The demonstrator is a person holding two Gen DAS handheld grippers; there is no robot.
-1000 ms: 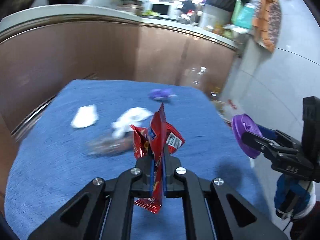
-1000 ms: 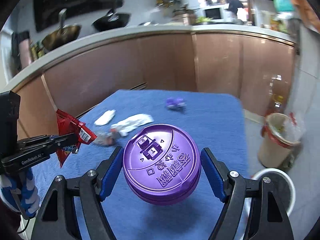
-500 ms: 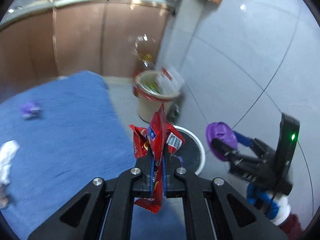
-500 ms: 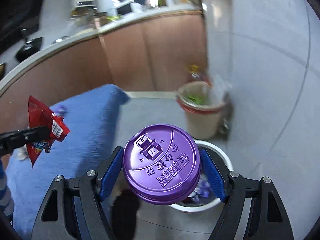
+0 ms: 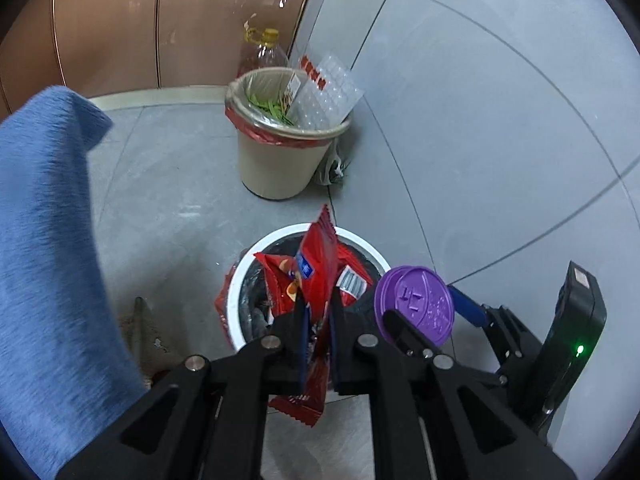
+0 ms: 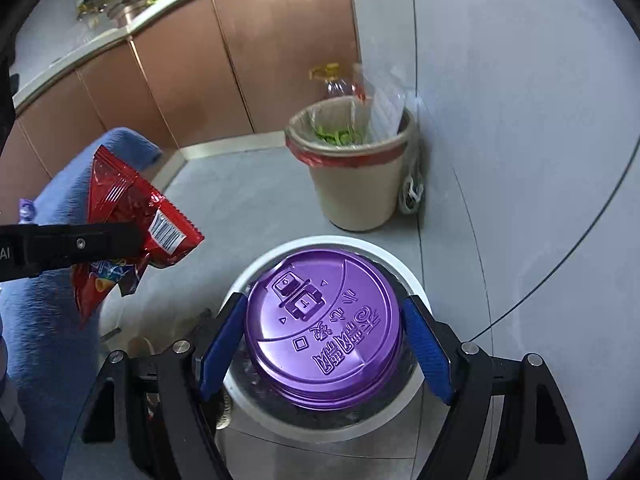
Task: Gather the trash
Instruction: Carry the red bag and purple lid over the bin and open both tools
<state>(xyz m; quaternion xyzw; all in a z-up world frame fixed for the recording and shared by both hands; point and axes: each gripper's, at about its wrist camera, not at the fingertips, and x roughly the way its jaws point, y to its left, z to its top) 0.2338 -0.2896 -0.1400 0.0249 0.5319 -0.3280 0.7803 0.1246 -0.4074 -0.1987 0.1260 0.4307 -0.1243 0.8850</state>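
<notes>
My left gripper [image 5: 316, 308] has a crumpled red snack wrapper [image 5: 316, 276] upright between its jaws, which are opening; the pads still touch it. It hangs over a white-rimmed round bin [image 5: 248, 256] on the floor that has trash inside. In the right wrist view the red snack wrapper [image 6: 128, 208] sits left of and above the white-rimmed bin [image 6: 400, 264]. My right gripper [image 6: 324, 340] is shut on a purple cup lid [image 6: 324, 328] by its blue pads, directly above that bin's mouth. The purple lid [image 5: 416, 304] also shows just right of the wrapper.
A beige bin [image 5: 276, 168] with a red liner, greens and clear plastic stands behind, against the grey wall. A yellow-capped bottle [image 5: 264, 48] is behind it. The blue-cloth table [image 5: 44, 240] edges the left; a purple scrap [image 6: 26, 208] lies on it. Brown cabinets [image 6: 192, 64] run along the back.
Both grippers swung from above the blue table to the right and down, over the white-rimmed floor bin. The left jaws have parted slightly around the wrapper. The lid stays gripped.
</notes>
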